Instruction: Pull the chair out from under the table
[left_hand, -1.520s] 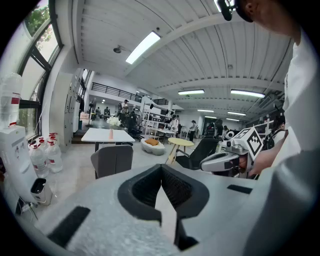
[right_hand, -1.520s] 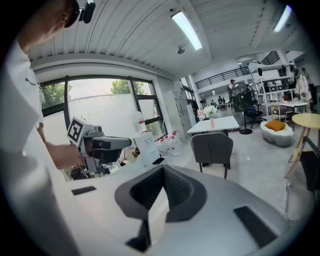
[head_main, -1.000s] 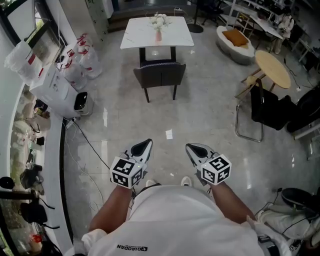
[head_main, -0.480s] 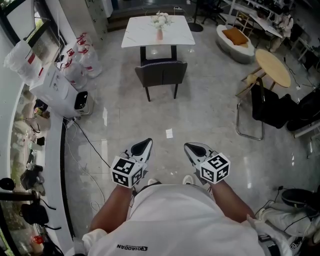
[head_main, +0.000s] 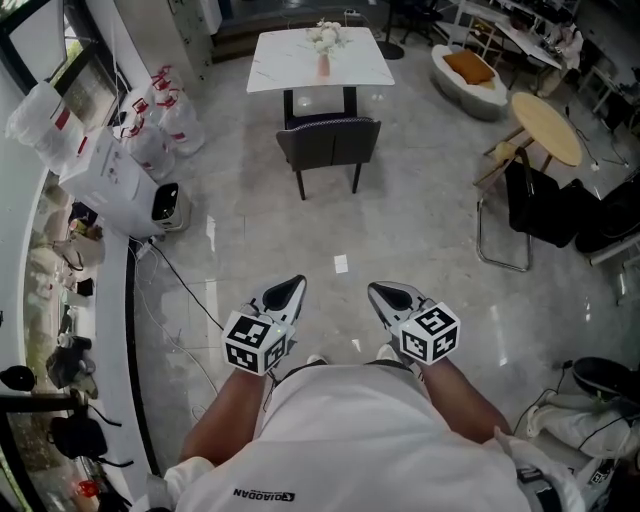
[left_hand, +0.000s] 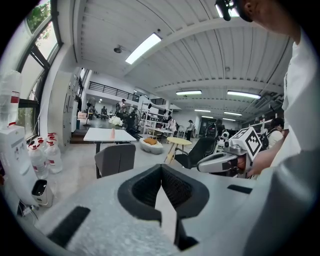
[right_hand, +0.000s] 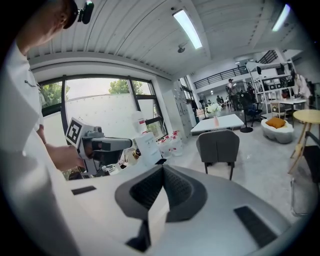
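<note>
A dark grey chair (head_main: 328, 143) stands tucked at the near side of a white square table (head_main: 320, 60), far ahead across the floor. The same chair (left_hand: 115, 158) and table (left_hand: 104, 134) appear small in the left gripper view, and the chair (right_hand: 218, 145) and table (right_hand: 222, 122) again in the right gripper view. My left gripper (head_main: 290, 289) and right gripper (head_main: 381, 293) are held side by side close to my body, both shut and empty, several steps short of the chair.
A white machine (head_main: 120, 180) with water bottles (head_main: 165, 110) and a floor cable (head_main: 180, 290) line the left. At the right stand a round wooden table (head_main: 545, 128), a black cantilever chair (head_main: 520, 210) and a cushioned seat (head_main: 470, 72). A paper scrap (head_main: 341, 263) lies on the floor ahead.
The chair and table have slid slightly up and right in the head view as I step forward. Both grippers keep their pose and stay shut.
</note>
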